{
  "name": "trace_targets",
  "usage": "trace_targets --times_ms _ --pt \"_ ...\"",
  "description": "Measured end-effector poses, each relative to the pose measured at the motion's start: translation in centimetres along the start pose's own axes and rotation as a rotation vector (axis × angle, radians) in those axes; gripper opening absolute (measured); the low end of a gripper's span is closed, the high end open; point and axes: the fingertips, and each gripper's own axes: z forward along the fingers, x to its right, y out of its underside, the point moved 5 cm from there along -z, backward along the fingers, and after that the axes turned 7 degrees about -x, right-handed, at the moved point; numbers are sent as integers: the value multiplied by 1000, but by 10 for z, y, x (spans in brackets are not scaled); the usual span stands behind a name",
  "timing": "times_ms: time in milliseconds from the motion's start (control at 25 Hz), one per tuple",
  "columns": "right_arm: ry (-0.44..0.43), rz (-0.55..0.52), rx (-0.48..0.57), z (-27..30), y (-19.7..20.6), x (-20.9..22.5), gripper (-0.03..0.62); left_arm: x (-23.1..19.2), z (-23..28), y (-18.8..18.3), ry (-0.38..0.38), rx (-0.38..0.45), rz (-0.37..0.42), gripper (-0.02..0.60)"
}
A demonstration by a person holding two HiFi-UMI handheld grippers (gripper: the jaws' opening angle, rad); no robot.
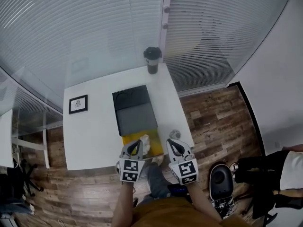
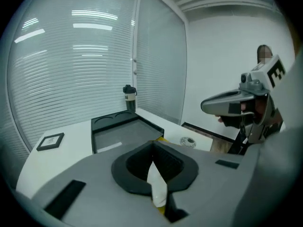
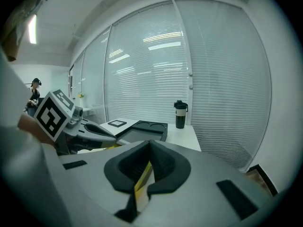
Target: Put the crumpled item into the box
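Left gripper view shows the crumpled paper (image 2: pixel 156 186) pinched in the left hand-held gripper (image 2: pixel 152 150), above the yellow box (image 1: pixel 155 149) at the counter's (image 1: pixel 90 136) six o'clock edge. The right hand-held gripper (image 3: pixel 147 164) clamps the box's thin wall. A tug could slide the box off that edge, and the paper may cling on release. Count: one paper, one box, one black tray (image 1: pixel 135 110) and one mug (image 1: pixel 152 59) toward twelve o'clock, two grippers.
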Motion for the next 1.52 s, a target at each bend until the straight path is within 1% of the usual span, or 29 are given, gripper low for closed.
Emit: trace_targets --times_ms 40,160,240,320,520,640,800,960,1520 --pt "4 4 12 -3 -3 0 12 -1 -7 -4 1 30 -27 25" --pt "20 -2 44 -13 -10 -2 13 -5 -32 -16 12 136 -139 25" --pt "30 -6 63 -21 -15 -6 12 -7 -50 -23 12 200 -190 25" --pt "38 -4 84 -30 -21 -10 12 -7 -69 -29 3 250 -207 25" --pt "48 -14 130 -50 -32 -23 13 -6 -111 -43 -55 354 -198 25" --pt "54 -16 159 -59 -37 -28 14 -4 -125 -49 -56 404 -214 25" --pt "54 -20 172 -69 -38 -36 13 0 -137 -46 -49 419 -228 25" --pt "57 -21 180 -76 -38 -37 13 3 -143 -42 -58 414 -217 25" --pt "68 -32 177 -82 -38 -43 13 -3 -152 -32 -72 412 -220 25"
